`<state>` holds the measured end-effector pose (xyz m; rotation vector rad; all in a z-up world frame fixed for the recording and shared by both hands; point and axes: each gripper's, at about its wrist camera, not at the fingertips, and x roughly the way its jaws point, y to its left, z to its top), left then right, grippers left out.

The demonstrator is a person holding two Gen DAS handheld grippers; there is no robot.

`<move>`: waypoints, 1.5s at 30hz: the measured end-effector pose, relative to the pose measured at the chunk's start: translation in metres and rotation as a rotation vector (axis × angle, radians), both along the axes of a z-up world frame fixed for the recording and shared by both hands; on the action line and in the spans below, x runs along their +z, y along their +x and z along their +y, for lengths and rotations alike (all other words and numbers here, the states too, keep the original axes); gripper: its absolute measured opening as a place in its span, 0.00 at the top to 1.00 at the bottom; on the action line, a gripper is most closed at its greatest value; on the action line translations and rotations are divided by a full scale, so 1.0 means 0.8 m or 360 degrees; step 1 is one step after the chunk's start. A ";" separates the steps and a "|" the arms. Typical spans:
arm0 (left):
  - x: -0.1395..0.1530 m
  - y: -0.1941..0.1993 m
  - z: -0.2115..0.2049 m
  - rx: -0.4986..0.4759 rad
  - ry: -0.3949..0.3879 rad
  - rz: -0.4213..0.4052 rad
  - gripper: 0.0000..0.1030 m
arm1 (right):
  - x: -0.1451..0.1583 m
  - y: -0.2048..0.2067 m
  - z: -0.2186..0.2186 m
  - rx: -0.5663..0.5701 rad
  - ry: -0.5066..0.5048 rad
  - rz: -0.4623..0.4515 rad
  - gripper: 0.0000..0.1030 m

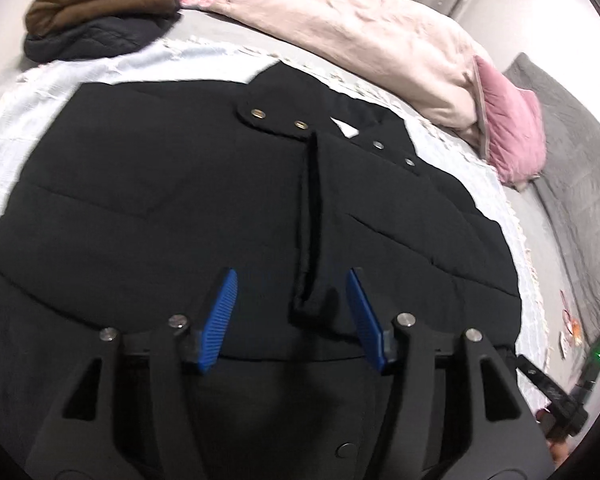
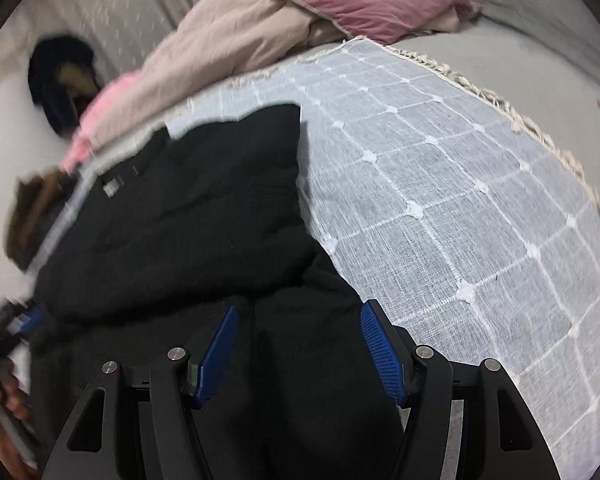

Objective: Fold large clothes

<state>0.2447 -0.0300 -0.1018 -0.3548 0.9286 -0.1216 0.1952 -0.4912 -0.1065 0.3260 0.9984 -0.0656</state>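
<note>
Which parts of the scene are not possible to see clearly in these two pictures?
- Left wrist view: the black jacket's hem is hidden under the left gripper.
- Left wrist view: small items at the right edge are too small to name.
- Right wrist view: the dark clothes pile is blurred by motion.
- Right wrist view: the jacket part between the right gripper's open jaws is featureless black; contact is unclear.

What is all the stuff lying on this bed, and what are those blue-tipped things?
Black jacket: one, black, spread flat on the checked throw, collar snaps showing.
Checked throw: one, pale blue-white with a fringe, under the jacket.
Folded clothes: a brown piece on a black quilted one, far left corner.
Duvet: one, pale pink-beige, bunched along the far edge.
Pillow: one, dusty pink, beside the duvet.
Left gripper: blue pads, open over the jacket's hem.
Right gripper: blue pads, open over the jacket's right side.
</note>
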 end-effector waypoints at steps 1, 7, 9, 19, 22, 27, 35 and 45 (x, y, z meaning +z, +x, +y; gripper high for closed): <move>-0.003 0.003 -0.005 -0.0024 0.0002 -0.0003 0.44 | -0.004 0.003 0.005 0.0004 -0.0053 0.0010 0.37; -0.019 0.029 -0.041 -0.0154 0.0159 0.0031 0.80 | -0.024 0.025 0.007 0.0021 -0.0204 -0.0069 0.38; -0.009 0.024 -0.045 -0.0147 0.0209 -0.0046 0.89 | -0.027 0.025 -0.008 -0.0057 -0.0137 -0.0097 0.38; -0.029 -0.004 -0.070 -0.0052 0.0504 -0.0006 0.89 | -0.032 0.024 -0.022 -0.0170 -0.0153 -0.0035 0.39; -0.022 -0.005 -0.058 -0.0052 0.0459 0.0007 0.80 | -0.025 0.016 -0.023 -0.0162 -0.0167 0.0013 0.38; -0.007 -0.023 -0.044 -0.0112 0.0495 0.0025 0.34 | -0.015 0.001 -0.029 -0.0140 -0.0122 0.0114 0.37; 0.034 -0.073 -0.017 -0.0144 0.0587 0.0006 0.21 | 0.021 -0.040 -0.018 -0.0095 -0.0051 0.0133 0.37; 0.096 -0.161 0.058 -0.0100 0.0495 -0.0014 0.10 | 0.061 -0.105 0.022 0.0080 -0.0031 0.0104 0.36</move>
